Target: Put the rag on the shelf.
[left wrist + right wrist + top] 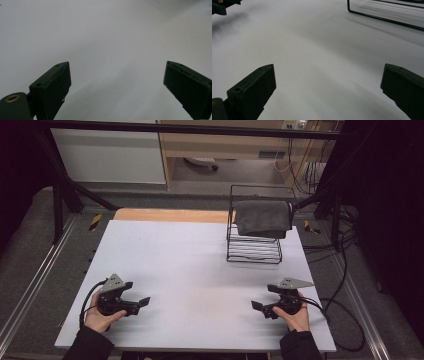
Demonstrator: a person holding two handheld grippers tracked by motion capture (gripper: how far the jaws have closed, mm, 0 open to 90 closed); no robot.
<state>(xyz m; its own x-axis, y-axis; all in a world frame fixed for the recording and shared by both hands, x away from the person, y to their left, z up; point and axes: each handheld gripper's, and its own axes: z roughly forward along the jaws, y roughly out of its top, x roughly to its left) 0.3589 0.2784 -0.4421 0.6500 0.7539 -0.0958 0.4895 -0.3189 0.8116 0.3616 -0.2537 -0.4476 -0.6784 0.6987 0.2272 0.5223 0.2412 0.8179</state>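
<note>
Both tongs, left (142, 302) and right (257, 307), rest wide and empty near the white worktop's (190, 265) front edge, ready for the grey folded towel (262, 217) draped on the black wire rack (254, 249) near the far right corner

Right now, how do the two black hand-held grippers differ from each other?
The left gripper rests near the white table's left front edge and points right; the right gripper rests near the right front and points left, nearer the black wire rack draped with a grey towel. Both stand open, holding nothing, each gripped by one hand.

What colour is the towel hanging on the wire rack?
Dark grey towel, draped over the black wire rack; clearest in the high view.
</note>
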